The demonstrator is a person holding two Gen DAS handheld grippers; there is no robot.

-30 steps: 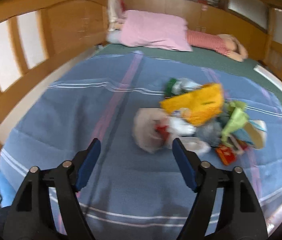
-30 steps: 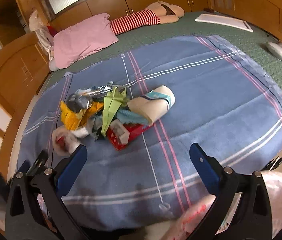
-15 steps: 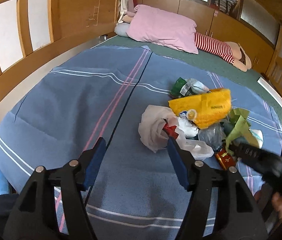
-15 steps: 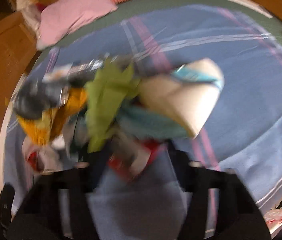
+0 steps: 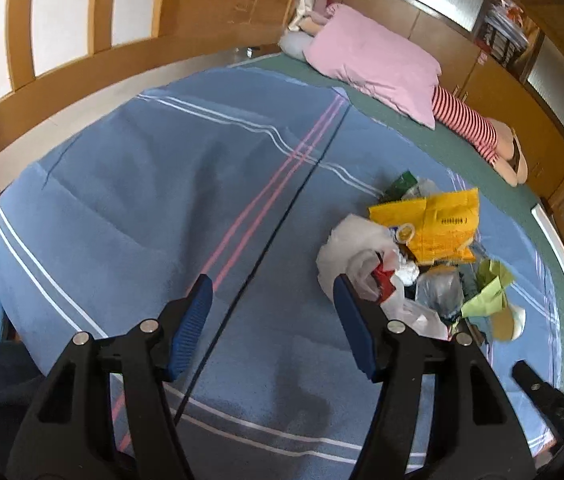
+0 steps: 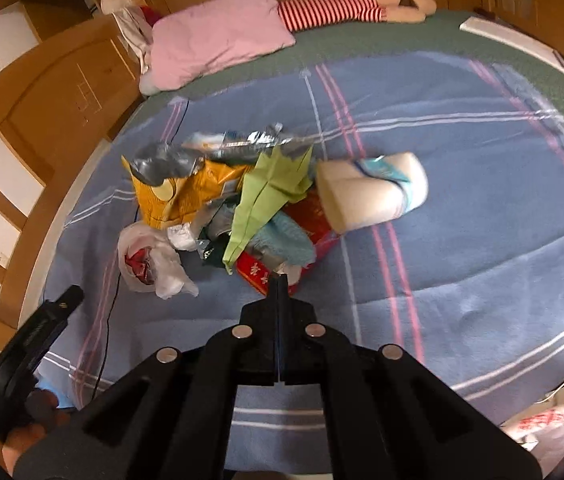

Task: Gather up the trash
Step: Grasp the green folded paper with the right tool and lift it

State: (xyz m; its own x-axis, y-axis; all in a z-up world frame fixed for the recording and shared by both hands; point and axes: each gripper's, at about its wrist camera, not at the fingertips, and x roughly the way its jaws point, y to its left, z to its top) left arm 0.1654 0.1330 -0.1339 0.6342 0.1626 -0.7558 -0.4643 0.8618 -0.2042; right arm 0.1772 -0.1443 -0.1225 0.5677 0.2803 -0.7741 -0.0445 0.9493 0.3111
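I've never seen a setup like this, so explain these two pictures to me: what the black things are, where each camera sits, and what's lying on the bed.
There is no robot. A person holds a black two-fingered tool in each hand, and each tool carries a wide-angle camera looking forward along its fingers. One picture comes from the left tool, which is open and empty. The other comes from the right tool, which is shut, with its tip at a red packet. I cannot tell whether it pinches the packet. A trash pile lies on the blue striped blanket: a yellow packet, a white plastic bag and green folded paper.
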